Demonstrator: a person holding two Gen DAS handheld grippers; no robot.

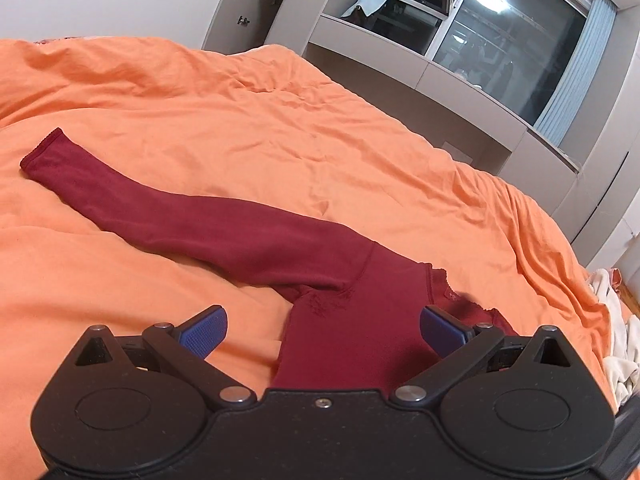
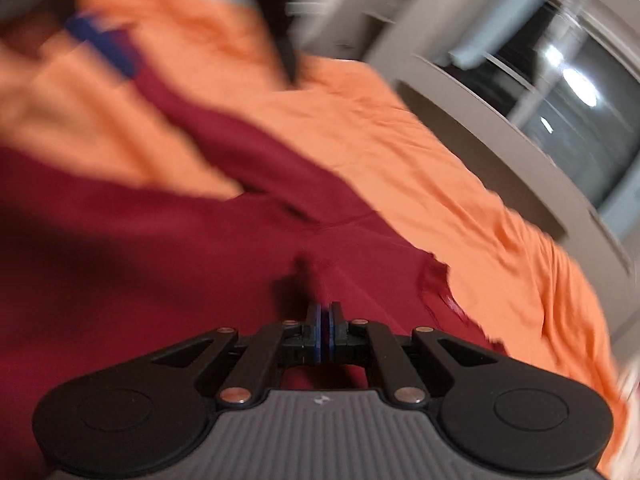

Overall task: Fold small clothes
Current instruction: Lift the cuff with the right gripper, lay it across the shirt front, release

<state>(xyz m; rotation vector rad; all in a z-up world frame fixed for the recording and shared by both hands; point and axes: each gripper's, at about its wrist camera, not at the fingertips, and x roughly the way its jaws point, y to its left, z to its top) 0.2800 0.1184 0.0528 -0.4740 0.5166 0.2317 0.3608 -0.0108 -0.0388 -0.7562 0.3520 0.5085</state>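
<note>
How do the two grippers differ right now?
The left gripper has its jaws spread wide over the red garment, gripping nothing; the right gripper has its jaws shut together. The left view is sharp, the right view blurred. Both have blue pads and hang above the same garment on the orange bedding.

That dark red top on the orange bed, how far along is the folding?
Early. Done: the dark red top lies on the orange bedspread, though one long sleeve is stretched out unfolded. In hand: the left claw stands open over the top's body; the right claw is shut, its blurred view hiding whether it pinches cloth. Left: fold the sleeves and body, then perhaps the pale clothes at the bed's edge.
</note>
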